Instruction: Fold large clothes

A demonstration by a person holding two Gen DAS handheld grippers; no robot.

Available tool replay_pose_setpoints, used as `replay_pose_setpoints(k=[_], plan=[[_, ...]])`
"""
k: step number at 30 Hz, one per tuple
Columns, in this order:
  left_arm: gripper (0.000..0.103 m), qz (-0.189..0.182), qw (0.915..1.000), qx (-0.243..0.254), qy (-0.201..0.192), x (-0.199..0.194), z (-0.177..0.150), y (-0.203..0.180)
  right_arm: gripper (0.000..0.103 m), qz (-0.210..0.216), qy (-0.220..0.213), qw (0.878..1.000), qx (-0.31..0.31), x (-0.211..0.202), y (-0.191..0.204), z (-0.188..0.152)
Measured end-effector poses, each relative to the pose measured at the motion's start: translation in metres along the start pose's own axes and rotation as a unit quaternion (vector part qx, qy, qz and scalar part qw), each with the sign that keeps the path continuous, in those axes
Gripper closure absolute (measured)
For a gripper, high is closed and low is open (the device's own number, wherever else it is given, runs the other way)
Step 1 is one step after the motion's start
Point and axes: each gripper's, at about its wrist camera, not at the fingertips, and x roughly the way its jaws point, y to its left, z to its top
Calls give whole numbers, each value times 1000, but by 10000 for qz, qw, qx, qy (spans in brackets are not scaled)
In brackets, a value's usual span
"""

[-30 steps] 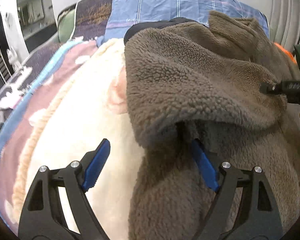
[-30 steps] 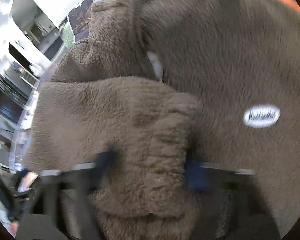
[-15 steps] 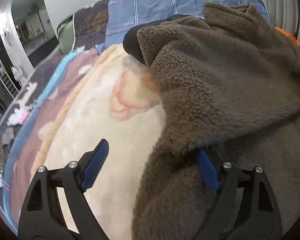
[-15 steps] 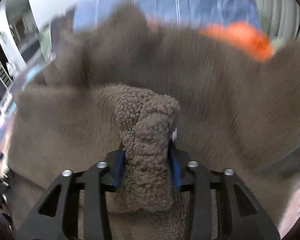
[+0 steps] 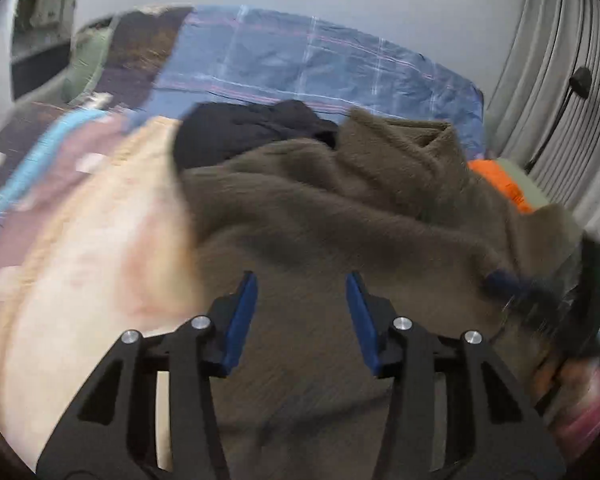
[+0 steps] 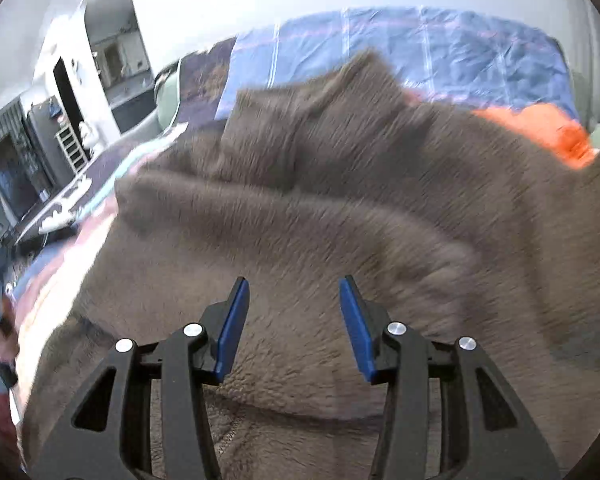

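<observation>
A large brown fleece jacket lies rumpled on the bed and fills most of the right wrist view. My left gripper hovers over the jacket's left part. Its jaws are closing, with nothing pinched between the blue pads. My right gripper hangs above the fleece and is open, its pads apart with no cloth caught between them. Both views are blurred by motion.
A cream and pink blanket covers the bed left of the jacket. A black garment and a blue plaid cover lie behind it, and an orange item at the far right. A hand in a dark red sleeve shows at the right edge.
My right gripper let go of the fleece fold that it pinched and drew back upward. My left gripper lifted off the jacket's edge and its jaws narrowed.
</observation>
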Motion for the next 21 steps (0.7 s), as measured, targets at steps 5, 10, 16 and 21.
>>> replay_pose_setpoints(k=[5,10,16,21], plan=[[55,1533,9881,84,-23,76,22,15,48,-120,347,9993,-45,46,-6,-31],[37,1725,9845,-290,88,116,8,58,35,-27,290,9989,-366,46,10,-31],[53,1945,9808,-15,-133,92,10,32,31,22,310,9989,-337,60,14,-31],[56,1126,9915,505,-406,44,0,-32,31,41,306,9990,-315,69,16,-25]])
